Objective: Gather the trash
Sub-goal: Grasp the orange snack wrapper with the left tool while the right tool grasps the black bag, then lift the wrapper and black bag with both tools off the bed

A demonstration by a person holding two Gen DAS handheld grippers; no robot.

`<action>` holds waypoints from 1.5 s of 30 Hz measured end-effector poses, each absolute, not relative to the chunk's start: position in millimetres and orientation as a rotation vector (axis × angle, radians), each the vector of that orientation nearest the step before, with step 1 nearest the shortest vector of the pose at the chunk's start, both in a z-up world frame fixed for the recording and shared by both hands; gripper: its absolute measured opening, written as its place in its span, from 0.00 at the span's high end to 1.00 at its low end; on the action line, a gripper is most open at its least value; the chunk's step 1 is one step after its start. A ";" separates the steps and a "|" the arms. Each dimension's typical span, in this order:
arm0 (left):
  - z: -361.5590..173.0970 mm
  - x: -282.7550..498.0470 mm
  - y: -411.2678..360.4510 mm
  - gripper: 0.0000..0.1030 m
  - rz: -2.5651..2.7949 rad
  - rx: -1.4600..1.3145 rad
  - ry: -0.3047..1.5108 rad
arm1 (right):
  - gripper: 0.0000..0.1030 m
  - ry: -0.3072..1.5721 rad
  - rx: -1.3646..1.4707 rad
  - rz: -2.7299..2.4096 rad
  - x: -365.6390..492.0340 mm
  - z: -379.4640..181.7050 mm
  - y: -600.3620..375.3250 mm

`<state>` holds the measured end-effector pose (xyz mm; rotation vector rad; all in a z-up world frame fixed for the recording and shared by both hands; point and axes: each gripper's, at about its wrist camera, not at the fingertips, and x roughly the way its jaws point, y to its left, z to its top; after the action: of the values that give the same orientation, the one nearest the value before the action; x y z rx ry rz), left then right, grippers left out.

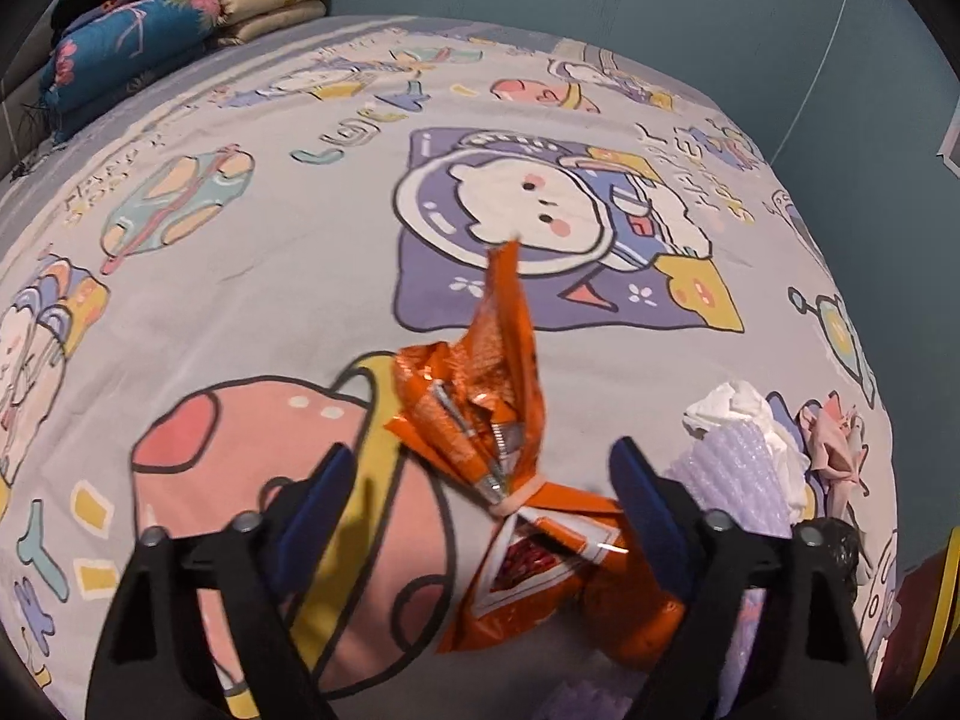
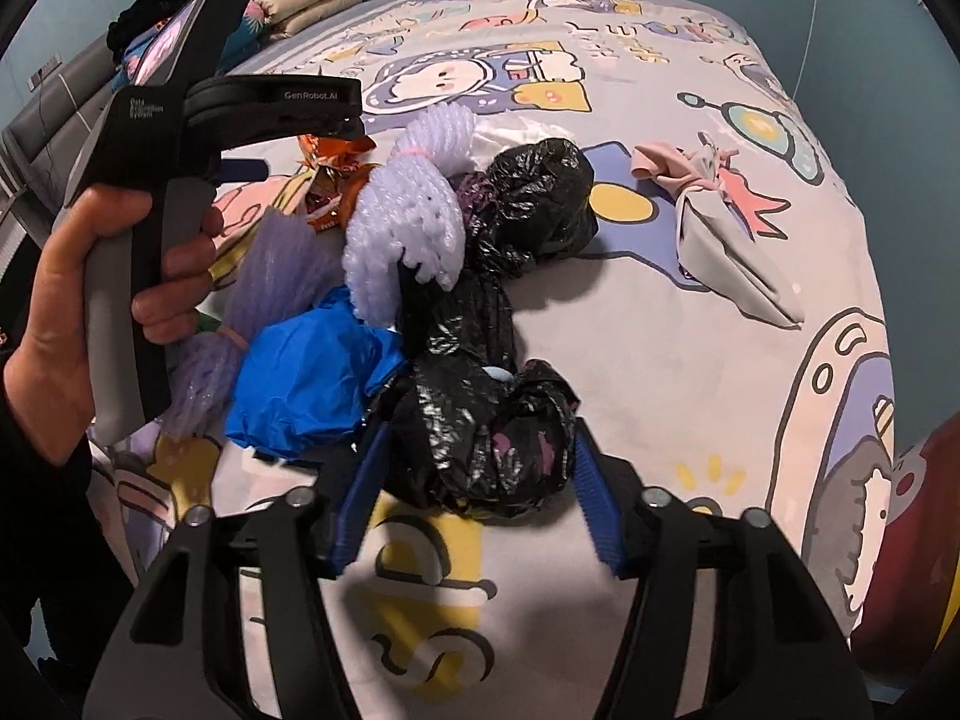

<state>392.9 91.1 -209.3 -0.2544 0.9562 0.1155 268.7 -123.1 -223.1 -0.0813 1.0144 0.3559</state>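
An orange snack wrapper (image 1: pixel 498 438), tied with a rubber band, lies on the cartoon bedsheet (image 1: pixel 270 300). My left gripper (image 1: pixel 480 480) is open, its blue pads on either side of the wrapper. In the right wrist view a heap of trash lies on the bed: a black plastic bag (image 2: pixel 480 438), a blue bag (image 2: pixel 306 384), white foam net (image 2: pixel 408 222), purple foam net (image 2: pixel 264 282) and the orange wrapper (image 2: pixel 330 180). My right gripper (image 2: pixel 474 492) is open with the near black bag bundle between its pads. The left gripper's body (image 2: pixel 240 114) shows at the heap's left.
A pink and grey crumpled wrapper (image 2: pixel 720 222) lies apart on the right of the bed, also in the left wrist view (image 1: pixel 834 444). White tissue (image 1: pixel 738 408) sits by the purple foam. Folded quilts and pillows (image 1: pixel 150 30) are stacked at the headboard. A teal wall runs behind.
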 end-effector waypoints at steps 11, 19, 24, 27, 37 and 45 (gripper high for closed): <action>-224.3 403.7 96.8 0.65 0.092 -0.317 1.014 | 0.59 1.013 -0.134 0.347 271.5 -227.3 -117.2; -219.5 400.7 95.9 0.73 0.086 -0.324 1.008 | 0.71 0.988 -0.143 0.351 266.1 -222.4 -116.0; -214.3 394.6 100.1 0.75 0.087 -0.341 1.002 | 0.73 0.980 -0.130 0.358 262.7 -218.7 -117.4; -207.8 388.4 103.0 0.75 0.085 -0.346 0.988 | 0.73 0.976 -0.111 0.357 261.6 -215.6 -121.4; -187.4 367.4 120.5 0.75 0.099 -0.378 0.931 | 0.73 0.932 -0.036 0.317 257.2 -199.5 -143.1; -167.7 353.8 133.4 0.75 0.114 -0.373 0.883 | 0.73 0.875 -0.029 0.293 247.3 -185.0 -151.1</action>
<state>353.8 133.4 -167.7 -0.3733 0.8835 0.1139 247.3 -151.1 -185.0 -0.0286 0.8749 0.2933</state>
